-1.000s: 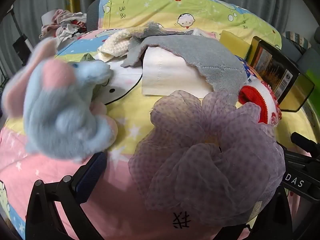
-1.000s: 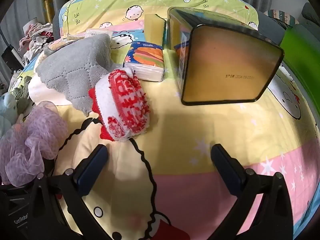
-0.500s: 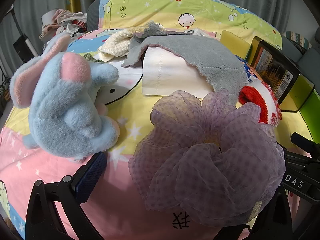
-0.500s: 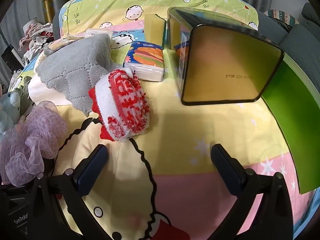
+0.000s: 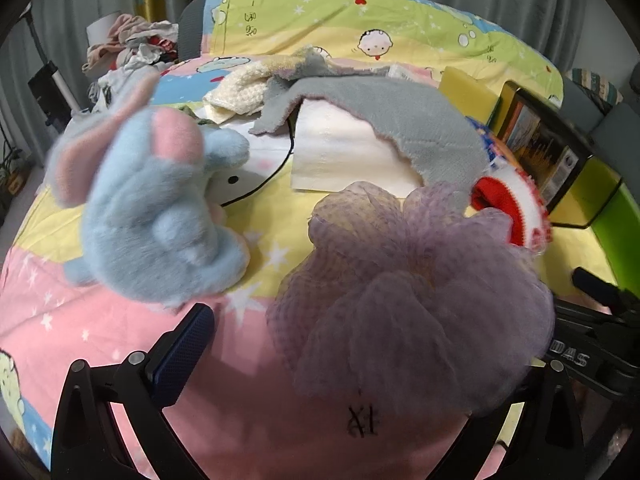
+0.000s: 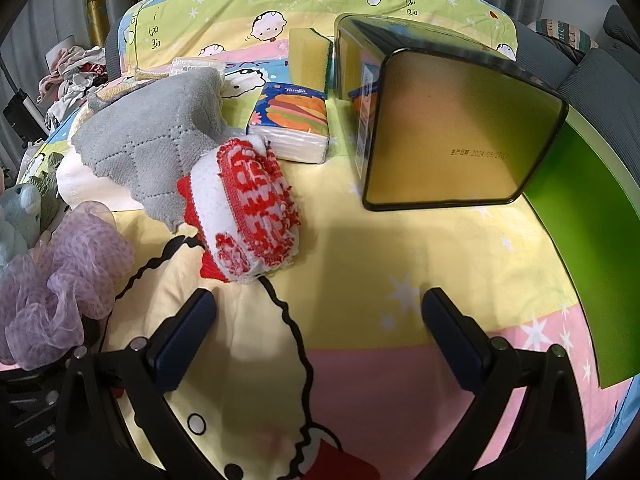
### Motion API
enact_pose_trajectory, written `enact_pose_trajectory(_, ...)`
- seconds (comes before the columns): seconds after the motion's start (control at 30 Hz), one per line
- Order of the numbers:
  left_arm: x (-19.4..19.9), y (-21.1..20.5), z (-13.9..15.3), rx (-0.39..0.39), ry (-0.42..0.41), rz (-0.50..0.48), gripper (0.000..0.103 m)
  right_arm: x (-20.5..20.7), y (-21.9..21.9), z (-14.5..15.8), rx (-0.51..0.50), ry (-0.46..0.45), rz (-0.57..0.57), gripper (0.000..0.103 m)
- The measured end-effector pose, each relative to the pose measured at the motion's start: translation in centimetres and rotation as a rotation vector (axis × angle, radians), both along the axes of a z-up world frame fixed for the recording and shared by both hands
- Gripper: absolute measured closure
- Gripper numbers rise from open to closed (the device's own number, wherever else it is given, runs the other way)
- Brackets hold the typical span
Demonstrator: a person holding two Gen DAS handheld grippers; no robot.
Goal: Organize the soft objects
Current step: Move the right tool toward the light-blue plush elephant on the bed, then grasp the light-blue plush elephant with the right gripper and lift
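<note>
Since 0.5 s ago, blue plush elephant with pink ears tilted, now motion-blurred on cartoon bedsheet. Left gripper fingers wide, lilac mesh bath pouf hiding the right finger; grip unclear. Right gripper wide apart, holding nothing, just below red-and-white knitted pouch.

Cartoon bedsheet w/ soft toys, tin.

Bright, even indoor light; heavy fisheye bending and dark vignette at the edges of both views.
In the left wrist view the blue plush toy is smeared by motion blur and the purple mesh pouf looks soft. The right wrist view is sharp, with soft shadows beside the dark tin, whose glossy end shows a dull sheen.
</note>
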State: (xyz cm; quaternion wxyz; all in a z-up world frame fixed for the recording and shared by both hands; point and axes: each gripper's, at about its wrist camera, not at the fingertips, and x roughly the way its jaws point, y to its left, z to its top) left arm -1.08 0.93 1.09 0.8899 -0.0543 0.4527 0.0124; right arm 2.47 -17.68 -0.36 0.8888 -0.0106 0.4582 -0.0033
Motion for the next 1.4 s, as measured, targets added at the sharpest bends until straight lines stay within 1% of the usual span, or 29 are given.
enact_pose_trajectory(0.07,-0.7,0.3,1.0,-0.027,-0.019,-0.014,0.000,0.3,-0.2,0.1,0.005,0.008,-0.006,0.001)
enact_pose_trajectory(0.13,-1.7,0.8,2.6,-0.050,-0.061,-0.021,0.000,0.1,-0.3,0.1,0.001,0.006,-0.007,0.001)
enact_pose_trajectory(0.2,-2.5,1.5,4.1,-0.050,-0.097,-0.018,0.000,0.0,0.0,0.2,-0.001,0.003,-0.014,0.001)
enact_pose_trajectory(0.3,-3.1,2.9,5.5,-0.047,-0.111,0.006,0.000,-0.8,0.2,0.9,0.007,0.003,-0.002,0.002)
enact_pose_trajectory(0.33,-3.3,3.5,5.8,-0.060,-0.113,0.013,0.000,-1.3,0.3,1.4,0.001,-0.017,0.008,0.002)
enact_pose_trajectory(0.4,-3.9,4.6,6.4,-0.113,-0.121,0.025,0.000,-2.3,0.4,2.9,-0.032,-0.077,0.007,0.002)
enact_pose_trajectory(0.47,-4.2,5.7,7.0,-0.144,-0.135,0.042,0.000,-3.3,0.5,4.7,-0.031,-0.136,0.009,0.002)
enact_pose_trajectory(0.6,-4.8,7.6,8.2,-0.154,-0.171,0.091,0.000,-4.8,0.9,7.5,0.057,-0.205,0.020,0.003)
enact_pose_trajectory(0.7,-5.0,8.7,8.4,-0.169,-0.190,0.106,0.000,-5.6,2.8,9.2,0.063,-0.243,0.065,0.005)
enact_pose_trajectory(0.8,-4.7,9.5,8.0,-0.171,-0.178,0.124,0.000,-5.8,5.3,10.4,0.083,-0.252,0.146,0.007)
enact_pose_trajectory(0.9,-4.5,10.3,7.3,-0.184,-0.163,0.147,0.000,-5.2,7.4,11.1,0.185,-0.213,0.245,0.012)
enact_pose_trajectory(0.93,-4.4,10.5,7.1,-0.191,-0.158,0.152,0.001,-4.7,8.1,11.2,0.239,-0.183,0.284,0.014)
enact_pose_trajectory(1.0,-4.2,11.2,6.7,-0.209,-0.147,0.164,0.001,-4.0,8.9,11.0,0.336,-0.124,0.323,0.014)
enact_pose_trajectory(1.03,-4.1,11.4,6.6,-0.212,-0.144,0.169,0.001,-3.3,9.4,10.8,0.399,-0.077,0.339,0.014)
enact_pose_trajectory(1.13,-3.6,11.9,5.7,-0.227,-0.122,0.176,0.001,-1.7,11.6,10.5,0.504,0.018,0.410,0.014)
enact_pose_trajectory(1.2,-3.1,12.3,4.9,-0.257,-0.096,0.184,0.004,-1.0,12.9,10.4,0.535,0.061,0.435,0.013)
enact_pose_trajectory(1.23,-2.8,12.6,4.3,-0.273,-0.081,0.194,0.005,-0.2,13.8,9.9,0.541,0.101,0.440,0.013)
enact_pose_trajectory(1.3,-2.4,13.3,3.3,-0.314,-0.055,0.214,0.007,1.0,15.6,8.8,0.543,0.161,0.445,0.013)
enact_pose_trajectory(1.4,-1.9,13.8,2.5,-0.372,-0.047,0.220,0.011,2.4,17.9,7.0,0.532,0.248,0.463,0.014)
